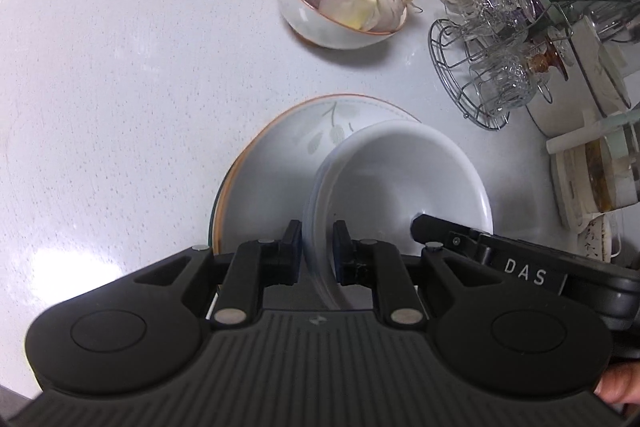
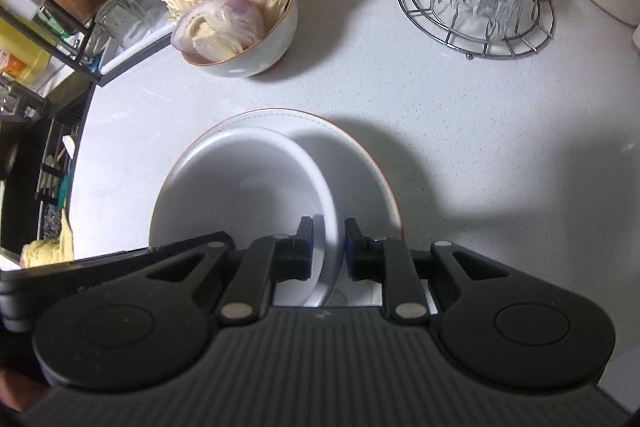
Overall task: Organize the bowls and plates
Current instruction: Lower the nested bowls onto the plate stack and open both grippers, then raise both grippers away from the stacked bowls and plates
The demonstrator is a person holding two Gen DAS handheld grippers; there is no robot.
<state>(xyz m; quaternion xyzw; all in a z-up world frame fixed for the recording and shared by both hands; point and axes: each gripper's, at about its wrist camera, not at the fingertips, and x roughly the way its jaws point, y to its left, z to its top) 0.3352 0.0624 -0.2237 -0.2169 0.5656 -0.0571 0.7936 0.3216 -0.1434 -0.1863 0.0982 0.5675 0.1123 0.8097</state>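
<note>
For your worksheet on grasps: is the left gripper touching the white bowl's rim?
Cannot tell. In the left wrist view the left gripper straddles the white bowl rim, but blur hides whether its pads press on it.

A pale speckled surface shines with glare at eight o'clock; a wire glass rack stands at two o'clock.

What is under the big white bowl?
A plate with an orange rim sits under the white bowl. More plate edges peek out below it. How many are stacked there is hidden.
</note>
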